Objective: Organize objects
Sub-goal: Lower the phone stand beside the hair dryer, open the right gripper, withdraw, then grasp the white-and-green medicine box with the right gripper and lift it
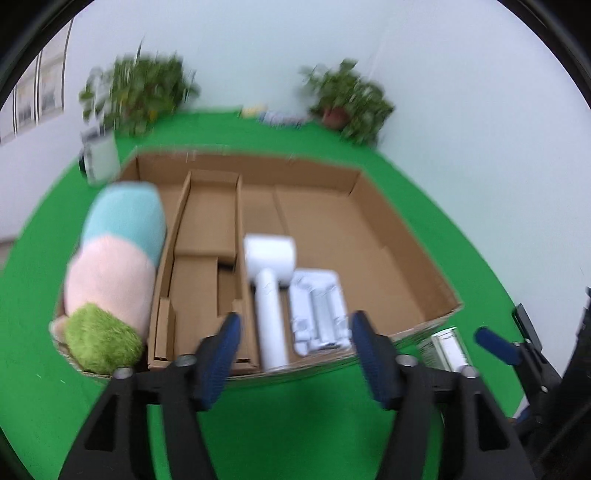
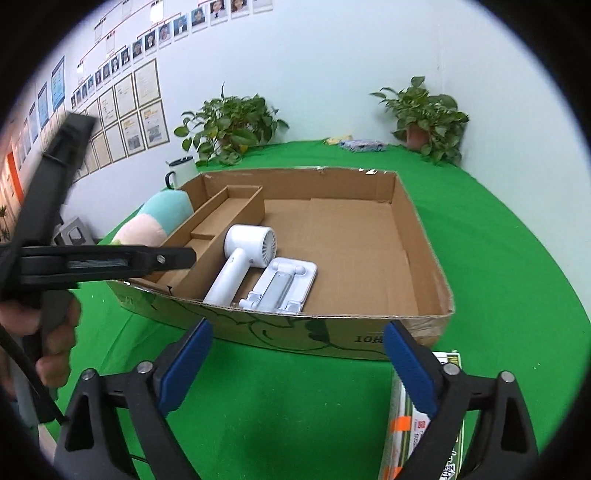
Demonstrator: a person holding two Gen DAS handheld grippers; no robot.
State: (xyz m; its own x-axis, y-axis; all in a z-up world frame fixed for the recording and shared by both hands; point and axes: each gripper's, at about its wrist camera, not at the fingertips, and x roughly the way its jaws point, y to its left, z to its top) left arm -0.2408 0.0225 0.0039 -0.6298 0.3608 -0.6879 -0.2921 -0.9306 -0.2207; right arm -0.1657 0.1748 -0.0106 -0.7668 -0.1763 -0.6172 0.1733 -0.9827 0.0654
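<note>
1. Near the cardboard box [image 2: 413,236], both grippers are hanging wide-jawed and empty: left gripper [image 1: 295,354], right gripper [image 2: 297,365].
2. Inside are lying a smooth white handheld fan [image 2: 243,254] and a ribbed plastic stand [image 2: 280,284]; a fuzzy pastel plush [image 1: 114,266] is filling the left compartment.
3. I'd be squaring the right jaws over the printed carton [image 2: 443,435] outside the box.

Green worktop [image 2: 498,258] runs back to a pale wall [image 2: 332,74]. Two potted plants at the back: one left [image 2: 229,125], one in the right corner [image 2: 424,118]. Small pile of cloths [image 2: 360,144] between them near the wall. White mug with dark lid [image 2: 181,170] below the left plant. Framed certificates [image 2: 127,110] and portrait photos [image 2: 162,33] cover the left wall.
</note>
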